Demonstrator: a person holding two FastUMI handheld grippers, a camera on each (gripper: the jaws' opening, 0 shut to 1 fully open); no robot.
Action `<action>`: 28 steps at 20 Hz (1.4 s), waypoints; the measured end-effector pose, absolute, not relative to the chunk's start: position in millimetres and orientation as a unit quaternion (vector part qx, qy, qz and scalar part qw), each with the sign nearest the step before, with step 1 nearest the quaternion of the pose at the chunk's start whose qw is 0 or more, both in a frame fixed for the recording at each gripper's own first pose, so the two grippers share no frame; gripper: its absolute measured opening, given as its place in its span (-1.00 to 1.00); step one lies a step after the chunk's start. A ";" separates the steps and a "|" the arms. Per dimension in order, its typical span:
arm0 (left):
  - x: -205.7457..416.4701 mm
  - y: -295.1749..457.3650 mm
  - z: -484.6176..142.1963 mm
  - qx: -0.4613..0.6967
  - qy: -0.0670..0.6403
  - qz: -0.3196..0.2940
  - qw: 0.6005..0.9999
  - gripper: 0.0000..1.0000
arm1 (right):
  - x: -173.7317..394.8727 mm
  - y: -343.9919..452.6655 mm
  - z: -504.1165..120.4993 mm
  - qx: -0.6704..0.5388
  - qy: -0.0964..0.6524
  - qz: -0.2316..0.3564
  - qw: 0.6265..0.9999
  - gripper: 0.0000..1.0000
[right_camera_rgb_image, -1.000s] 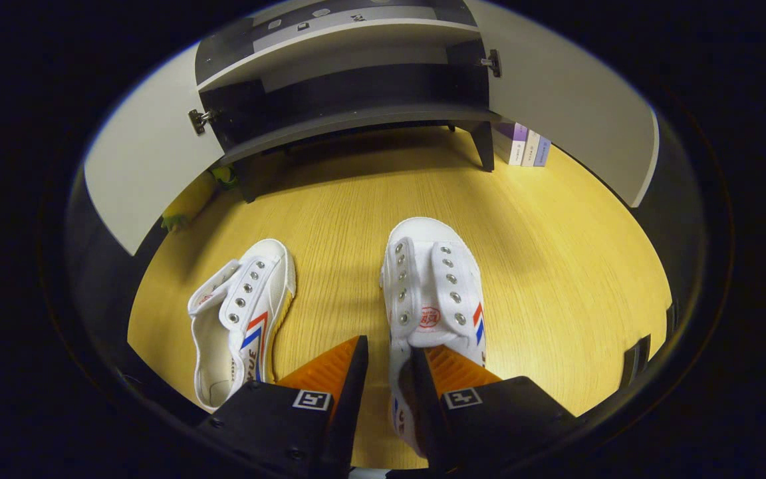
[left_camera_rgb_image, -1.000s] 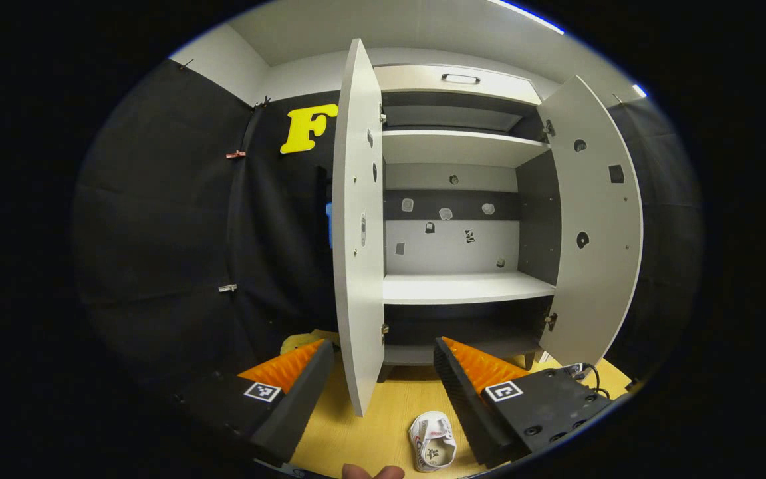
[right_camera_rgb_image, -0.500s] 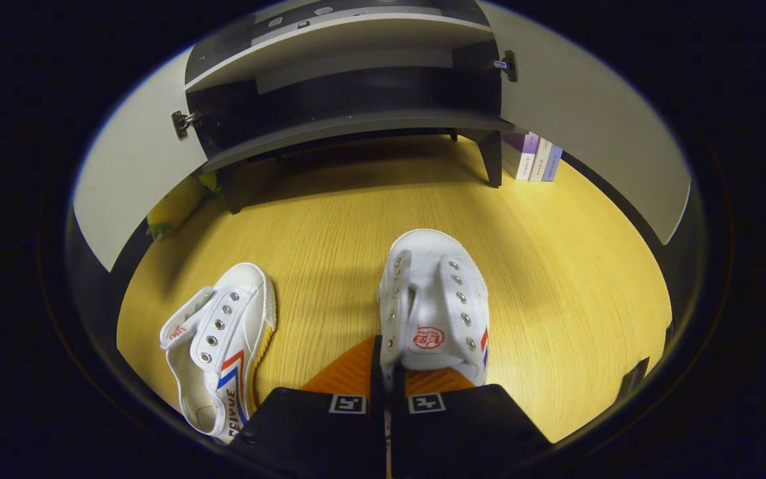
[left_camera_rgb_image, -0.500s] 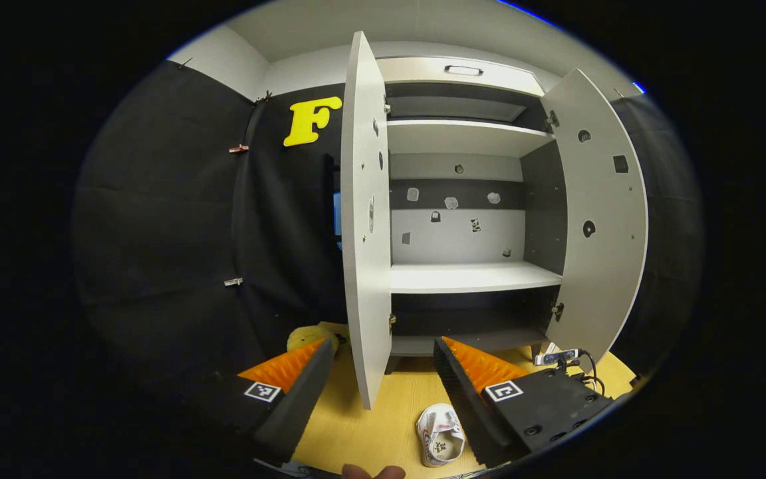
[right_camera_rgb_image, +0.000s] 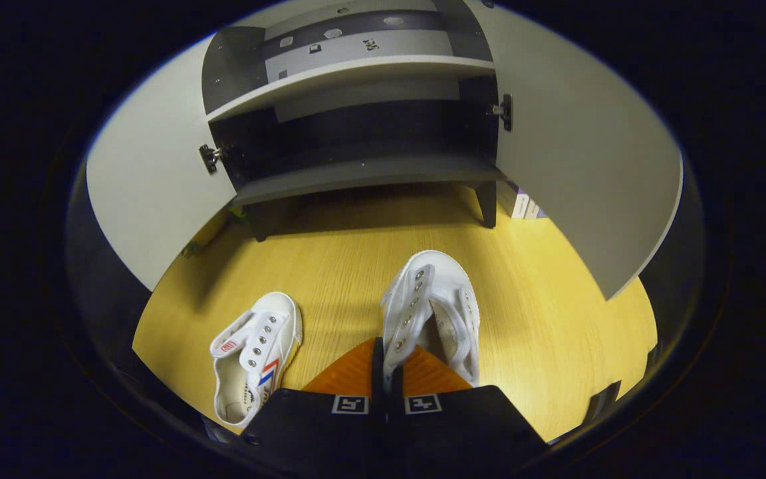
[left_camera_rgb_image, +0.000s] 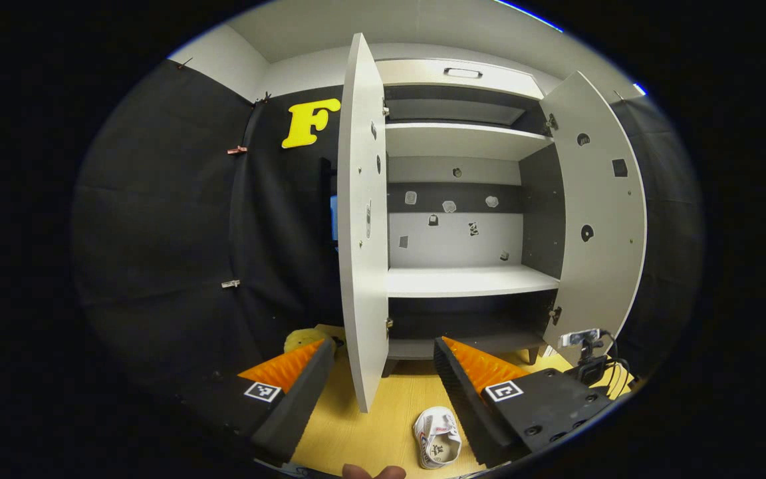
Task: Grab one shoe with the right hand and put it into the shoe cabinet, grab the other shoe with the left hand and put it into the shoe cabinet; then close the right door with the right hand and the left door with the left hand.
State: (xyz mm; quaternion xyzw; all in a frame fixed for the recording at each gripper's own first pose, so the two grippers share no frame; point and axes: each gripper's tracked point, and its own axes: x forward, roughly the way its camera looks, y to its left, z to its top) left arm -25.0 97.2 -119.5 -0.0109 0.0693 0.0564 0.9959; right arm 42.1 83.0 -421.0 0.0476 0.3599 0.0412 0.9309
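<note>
right gripper [right_camera_rgb_image: 386,362]: fingers clamped on shoe [right_camera_rgb_image: 433,313] edge, raised off floor [right_camera_rgb_image: 542,313] toward cabinet [right_camera_rgb_image: 363,176] | left gripper [left_camera_rgb_image: 380,372]: fingers apart, idle | other shoe [right_camera_rgb_image: 253,356]: on floor | doors: open for loading

Setting: a staged recording booth dressed as a home entryway, not a lived-in room. Evidence: black cloth [left_camera_rgb_image: 157,219] hung as walls, pinned with small clips [left_camera_rgb_image: 229,285], beneath a plain white ceiling [left_camera_rgb_image: 416,23]. One tall white-and-dark-grey shoe cabinet [left_camera_rgb_image: 463,279] stood on short legs, both doors swung open, its shelves bare. Small paper marker stickers [left_camera_rgb_image: 449,206] dotted its back panel. The floor was a yellow wood-grain board [right_camera_rgb_image: 356,259]. Household props lay about: a pair of white canvas sneakers [right_camera_rgb_image: 256,352], a few upright books [right_camera_rgb_image: 522,203] beside the cabinet's leg, a yellow soft toy [left_camera_rgb_image: 303,339]. A small cabled device on a stand [left_camera_rgb_image: 582,342] stood near the right door.
</note>
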 end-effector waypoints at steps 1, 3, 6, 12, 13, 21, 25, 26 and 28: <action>-24.9 96.9 -118.6 -0.012 0.068 0.055 0.996 0.90 | 46.0 85.5 -402.4 0.050 0.350 0.047 0.934 -0.90; -22.9 95.2 -116.8 -0.014 0.065 0.052 0.996 0.90 | 56.3 86.7 -364.4 0.049 0.332 0.050 0.941 -0.90; -23.3 94.4 -114.8 -0.014 0.060 0.046 0.997 0.90 | 76.1 89.9 -308.7 0.045 0.314 0.051 0.947 -0.90; -10.4 78.2 -108.0 -0.018 0.052 0.030 0.998 0.90 | 130.8 99.4 -206.9 0.050 0.263 0.061 0.962 -0.90; -10.7 76.5 -107.4 -0.020 0.052 0.029 0.998 0.90 | 142.4 100.7 -192.6 0.043 0.254 0.065 0.964 -0.90; -10.7 71.5 -119.7 -0.037 0.061 0.027 0.997 0.90 | 270.6 110.9 -119.3 -0.039 0.210 0.072 0.974 -0.90; -9.1 76.4 -126.0 -0.045 0.069 0.034 0.996 0.90 | 333.9 102.3 -131.3 -0.086 0.230 0.061 0.967 -0.91; -8.5 78.0 -127.3 -0.041 0.070 0.039 0.996 0.90 | 348.8 98.7 -137.6 -0.093 0.240 0.054 0.965 -0.91; -8.3 81.2 -129.8 -0.034 0.071 0.045 0.996 0.90 | 376.2 92.6 -152.5 -0.111 0.261 0.042 0.958 -0.91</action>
